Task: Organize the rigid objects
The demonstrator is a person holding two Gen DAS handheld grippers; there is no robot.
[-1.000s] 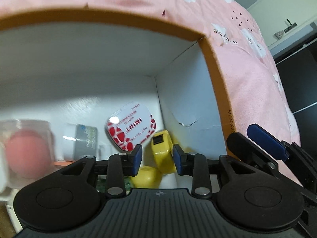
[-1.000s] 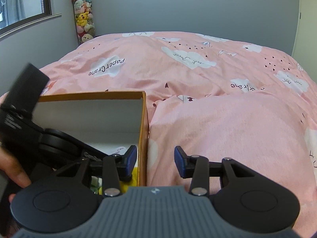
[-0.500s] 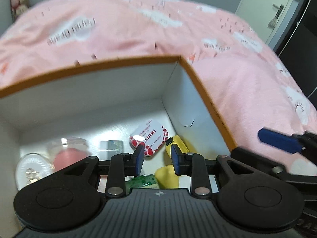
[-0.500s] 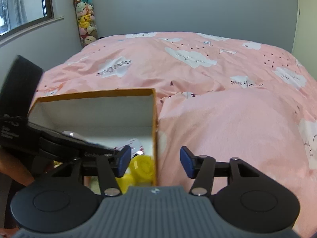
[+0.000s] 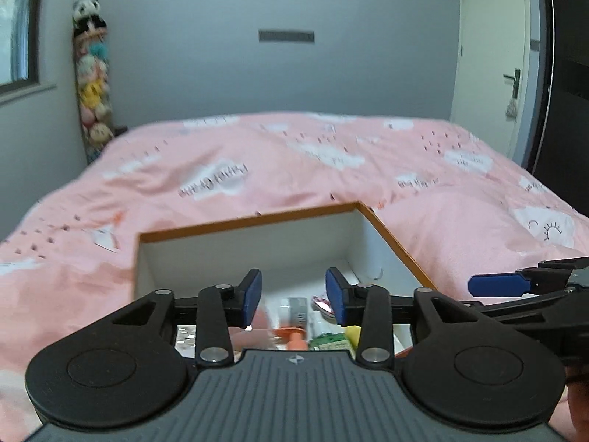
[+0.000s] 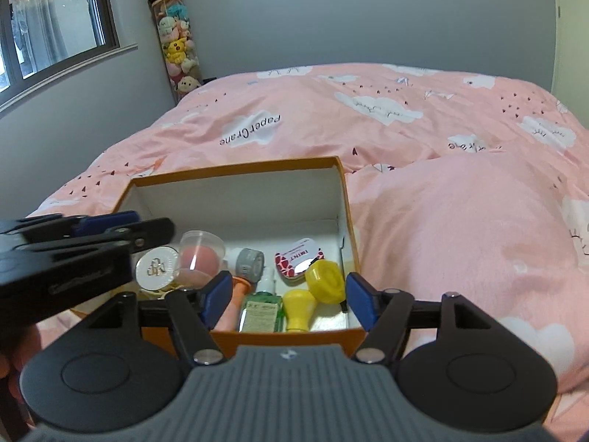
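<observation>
An orange-rimmed white cardboard box (image 6: 346,199) sits on the pink bed and shows in the left wrist view too (image 5: 390,235). It holds a red-and-white mint tin (image 6: 296,259), a yellow object (image 6: 325,281), a green bottle (image 6: 261,311), a grey-banded jar (image 6: 248,261), a clear cup with a pink ball (image 6: 200,252), a round silver tin (image 6: 156,269) and an orange piece (image 6: 235,302). My left gripper (image 5: 293,296) is open and empty above the box's near side. My right gripper (image 6: 291,298) is open and empty above the box's front edge.
The pink cloud-print duvet (image 6: 441,169) covers the bed around the box. A tall tube of plush toys (image 6: 173,37) stands in the far left corner by a window (image 6: 55,25). A door (image 5: 493,62) is at the right.
Both grippers have pulled up and back from the box. The left one has risen out of the box interior. The right one's jaws have opened wider, and the box contents now show between them.
</observation>
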